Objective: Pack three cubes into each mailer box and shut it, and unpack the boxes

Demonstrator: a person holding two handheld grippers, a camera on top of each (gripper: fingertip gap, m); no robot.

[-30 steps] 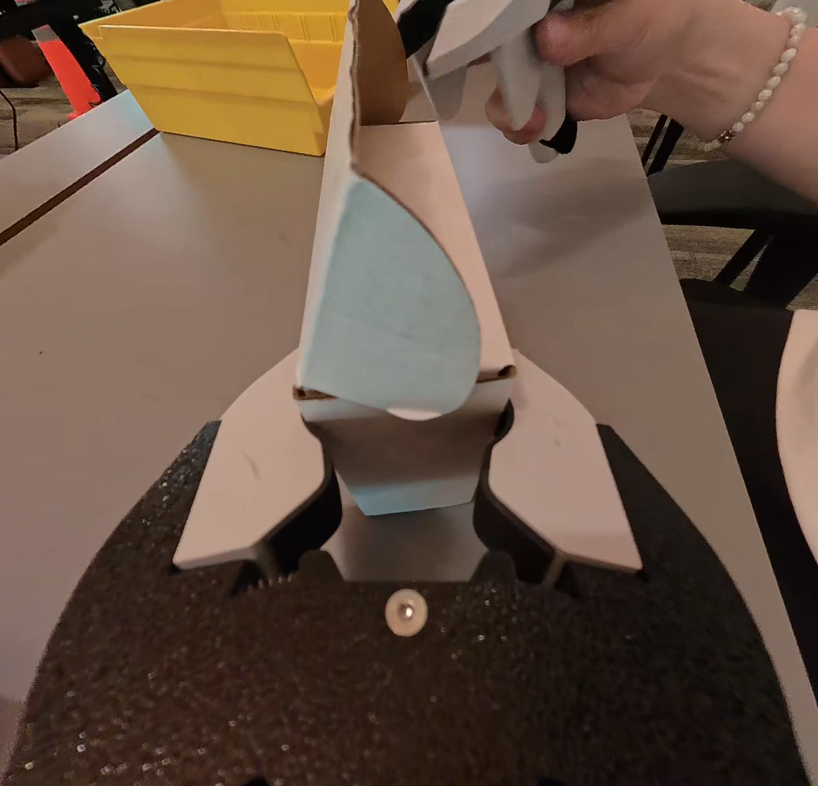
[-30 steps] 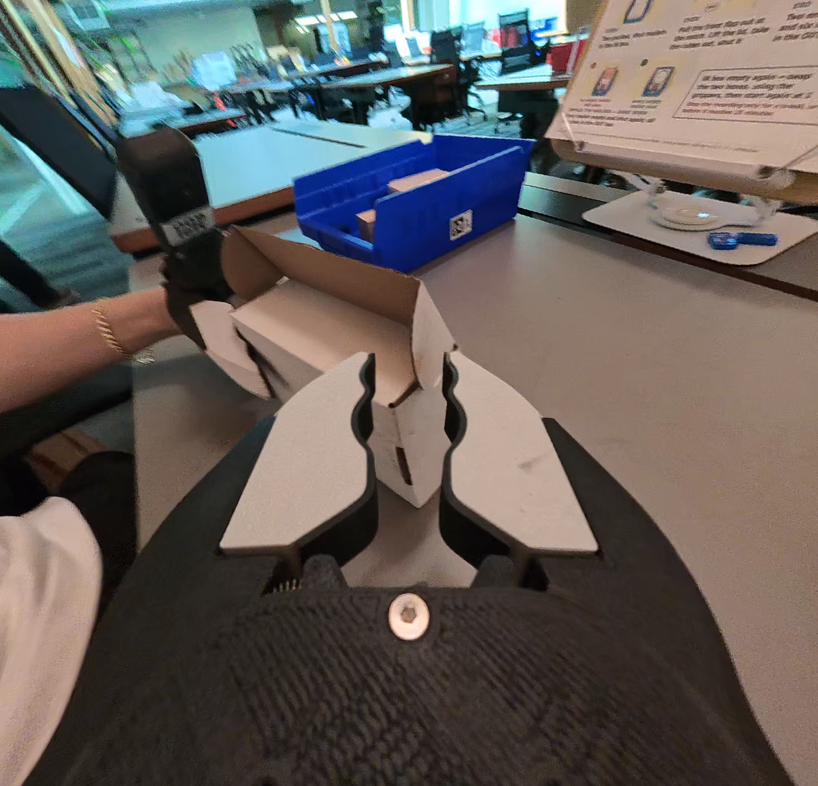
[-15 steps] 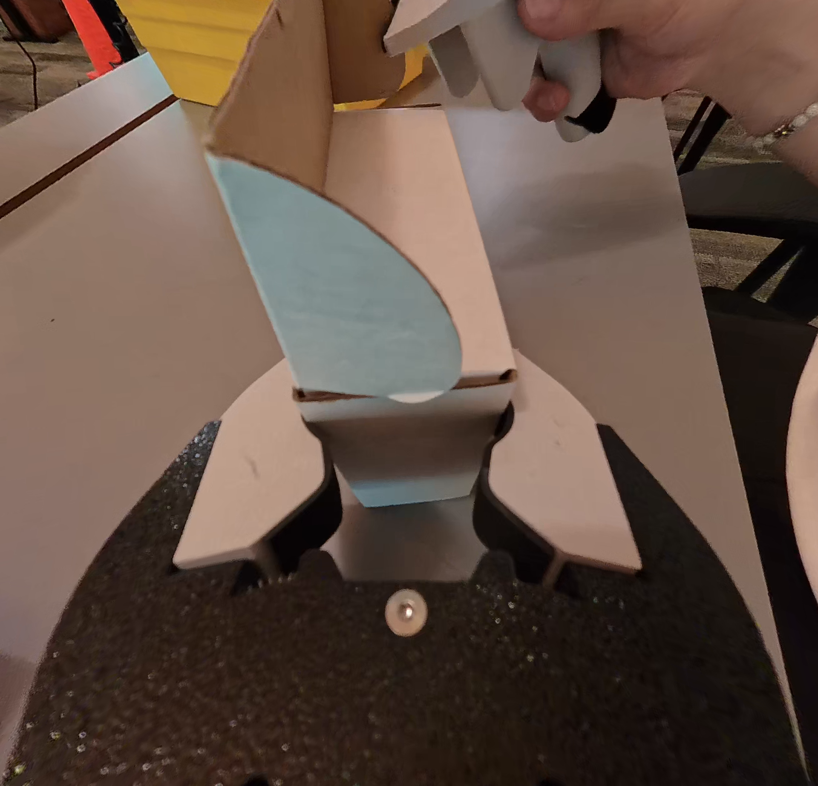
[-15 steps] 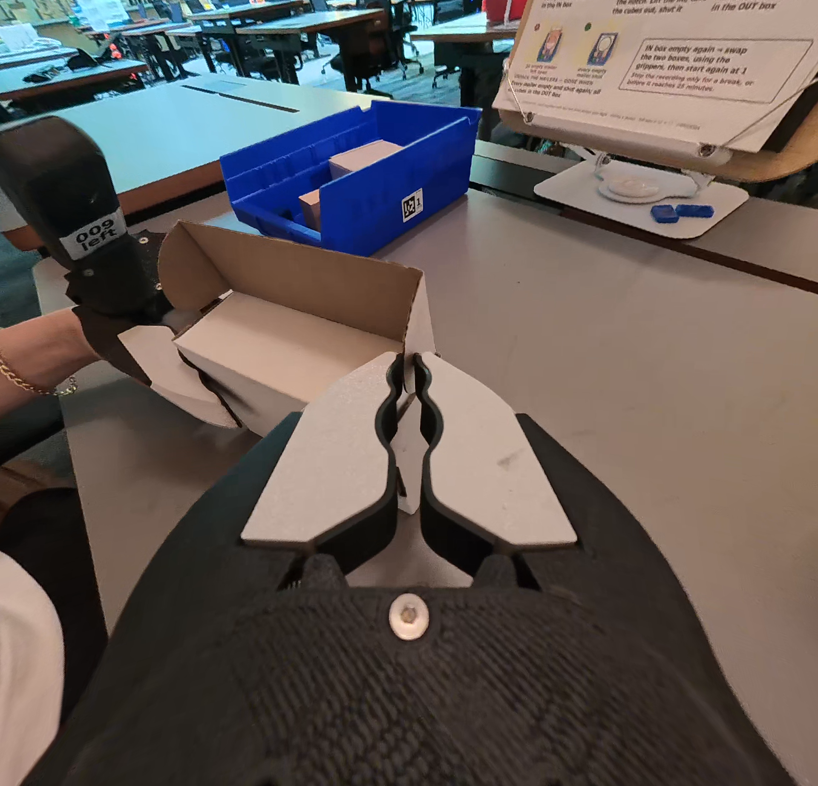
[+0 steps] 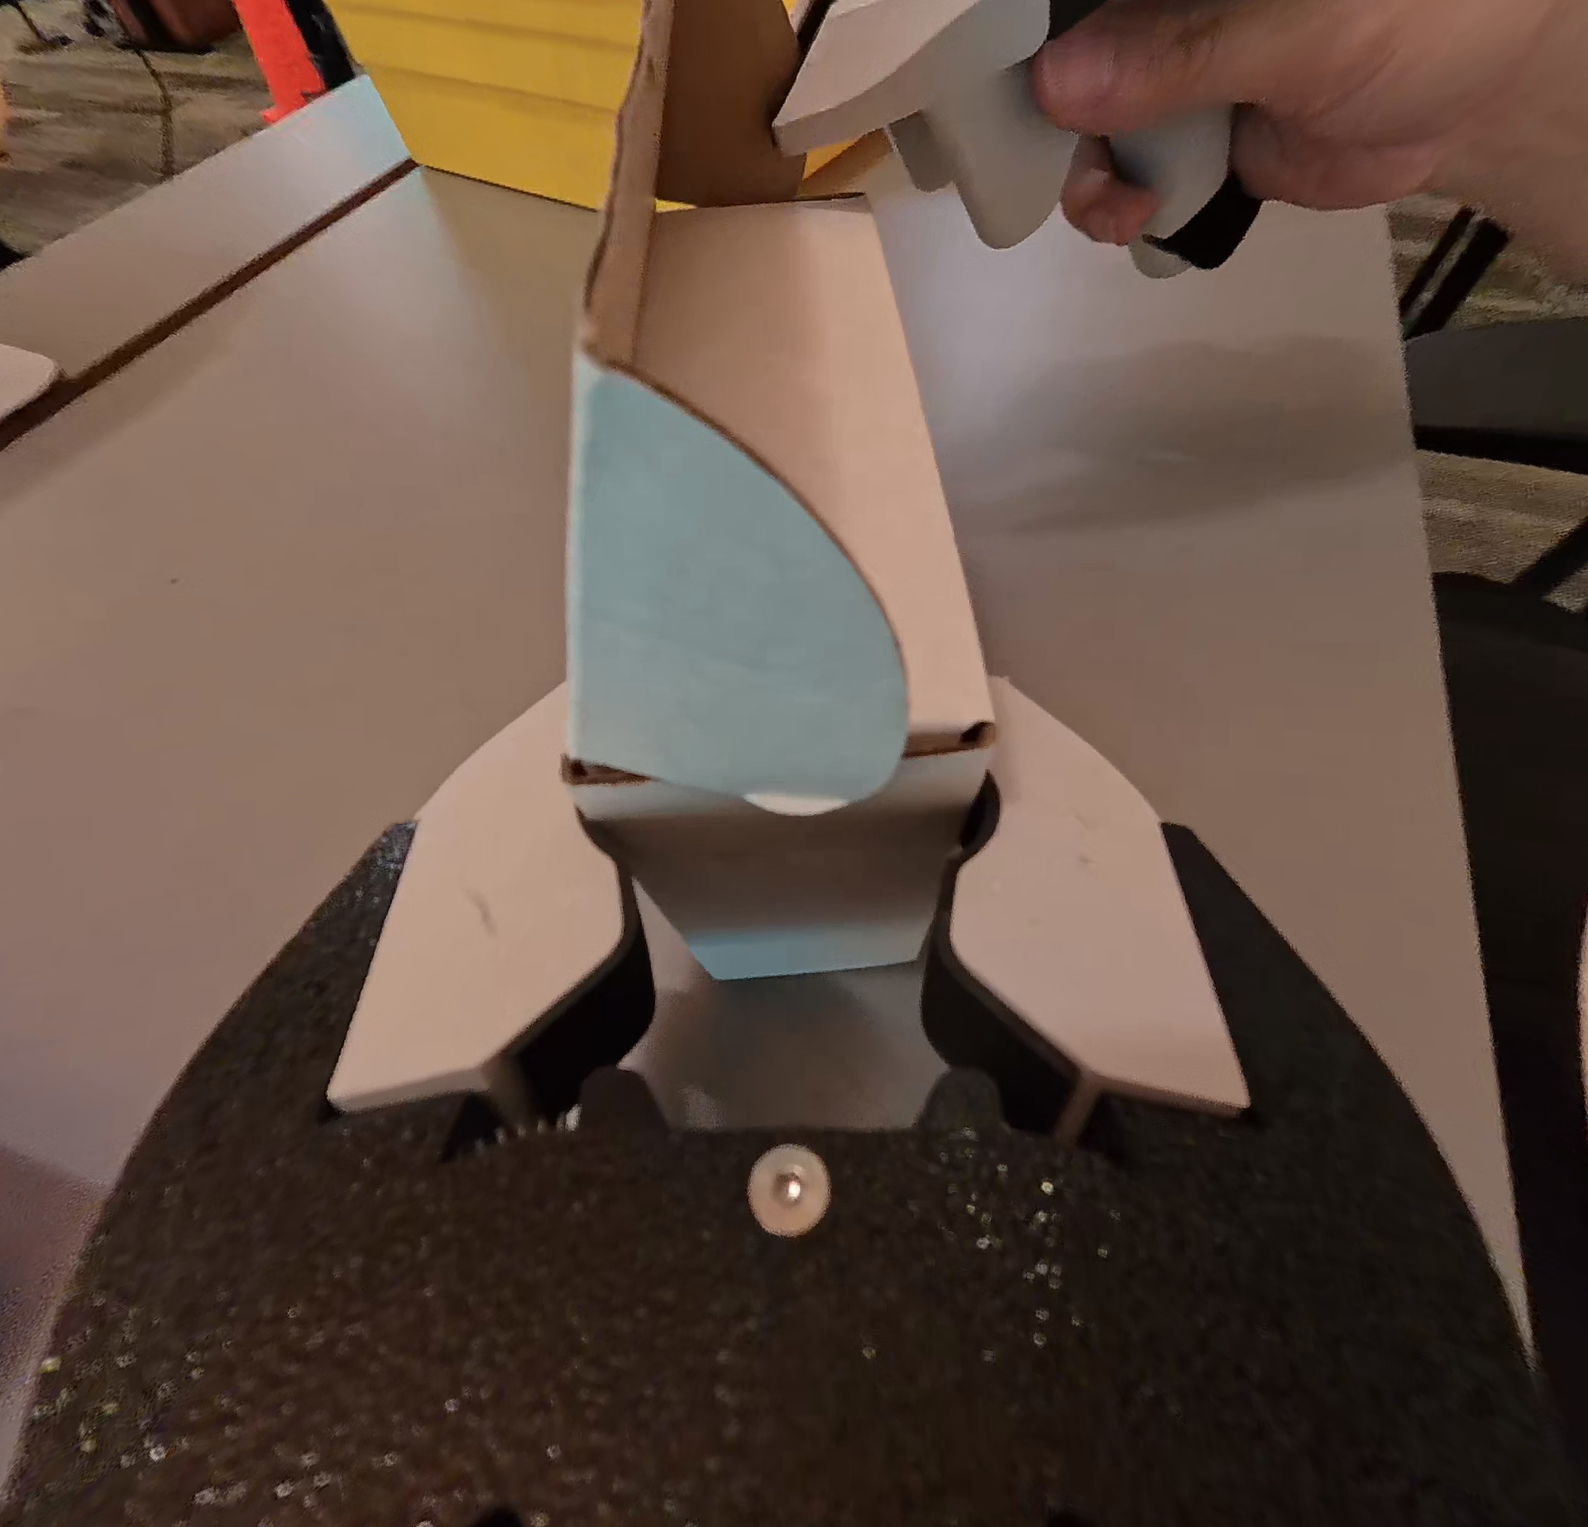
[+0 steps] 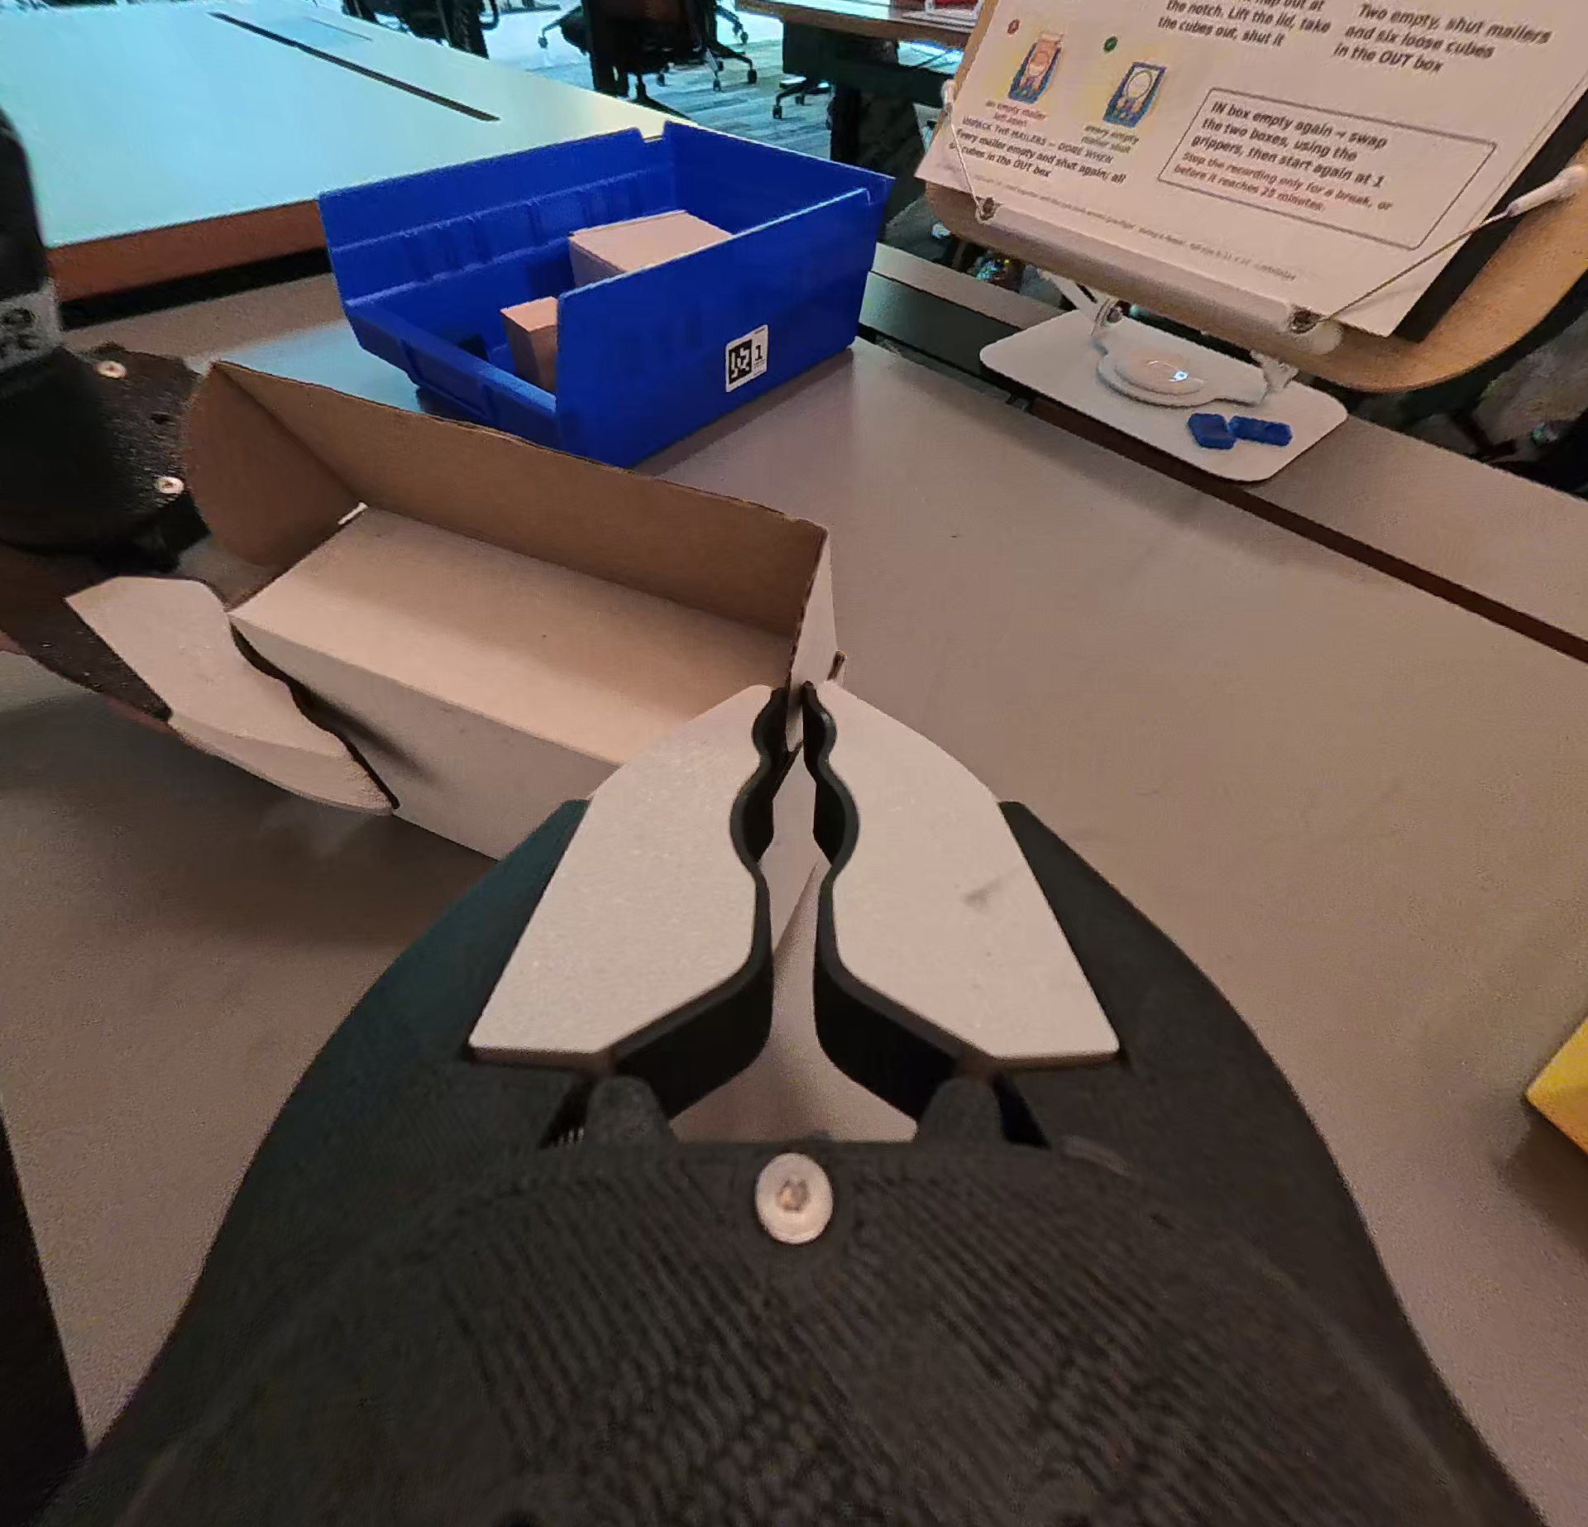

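Both claws grip the white mailer box (image 6: 481,661) on the grey table (image 6: 1117,712): the left gripper (image 5: 786,807) clamps one end, the right gripper (image 6: 795,704) pinches the far-end side flap (image 6: 816,626). Behind the box sits a blue bin (image 6: 687,343) holding cubes (image 6: 644,248).

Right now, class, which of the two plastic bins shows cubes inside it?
The blue bin, behind the open mailer box: two pale cubes show inside it. The yellow bin shows only its outer wall, so its contents cannot be told.
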